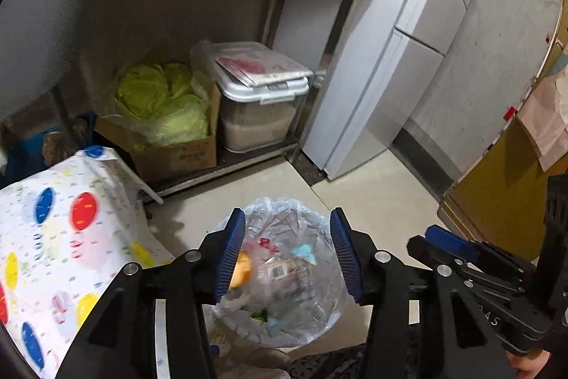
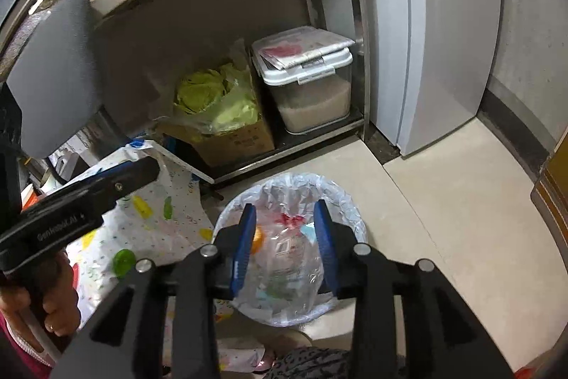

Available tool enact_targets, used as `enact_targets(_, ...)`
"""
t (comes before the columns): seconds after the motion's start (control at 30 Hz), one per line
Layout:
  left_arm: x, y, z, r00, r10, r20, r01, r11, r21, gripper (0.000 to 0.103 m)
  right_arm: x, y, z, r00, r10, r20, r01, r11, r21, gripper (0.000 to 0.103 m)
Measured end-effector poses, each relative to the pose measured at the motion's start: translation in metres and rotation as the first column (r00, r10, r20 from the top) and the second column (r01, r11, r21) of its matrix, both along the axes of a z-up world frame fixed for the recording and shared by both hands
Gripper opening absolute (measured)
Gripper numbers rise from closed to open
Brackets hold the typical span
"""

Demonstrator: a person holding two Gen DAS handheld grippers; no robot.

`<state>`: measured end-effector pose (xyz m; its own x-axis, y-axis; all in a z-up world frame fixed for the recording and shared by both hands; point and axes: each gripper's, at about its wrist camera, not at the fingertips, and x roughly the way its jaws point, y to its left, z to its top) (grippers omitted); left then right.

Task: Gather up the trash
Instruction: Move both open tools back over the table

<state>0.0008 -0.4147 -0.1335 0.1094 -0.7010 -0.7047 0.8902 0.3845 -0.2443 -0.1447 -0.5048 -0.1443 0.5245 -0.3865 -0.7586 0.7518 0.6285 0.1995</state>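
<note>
A round trash bin lined with a clear plastic bag (image 1: 284, 272) stands on the floor below both grippers; it also shows in the right wrist view (image 2: 291, 251). Inside lie wrappers, a barcode label and an orange piece (image 1: 241, 269). My left gripper (image 1: 287, 254) is open and empty above the bin. My right gripper (image 2: 285, 244) is open and empty above the same bin. The right gripper shows at the right of the left wrist view (image 1: 461, 258), and the left one at the left of the right wrist view (image 2: 88, 198).
A table with a dotted cloth (image 1: 53, 254) stands left of the bin. Under a counter sit a cardboard box of cabbages (image 1: 167, 116) and a lidded rice container (image 1: 259, 102). A grey fridge (image 1: 408, 41) stands right. A grey chair back (image 2: 53, 73) is at left.
</note>
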Motion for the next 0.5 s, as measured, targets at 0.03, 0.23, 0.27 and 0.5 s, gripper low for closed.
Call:
enact_targets(0.03, 0.001, 0.009, 0.006, 1.000, 0.013, 0.009, -0.013, 1.000, -0.006, 0.051, 0.000, 0.005, 0.004, 1.000, 0.011, 0.002, -0.011, 1.000, -0.007, 0.034)
enact_targets(0.23, 0.008, 0.075, 0.031, 0.990, 0.116, 0.085, -0.116, 0.993, -0.007, 0.051, 0.012, 0.046, 0.034, 0.995, 0.092, 0.038, -0.091, 0.995, -0.042, 0.034)
enact_targets(0.27, 0.009, 0.089, 0.035, 0.985, 0.139, 0.102, -0.138, 0.990, -0.011, 0.051, 0.015, 0.053, 0.039, 0.993, 0.112, 0.047, -0.109, 0.993, -0.046, 0.034)
enact_targets(0.5, 0.035, 0.213, 0.053, 0.901, 0.381, 0.207, -0.386, 0.922, -0.015, 0.051, 0.078, 0.133, 0.064, 0.934, 0.348, 0.088, -0.340, 0.936, -0.087, 0.034)
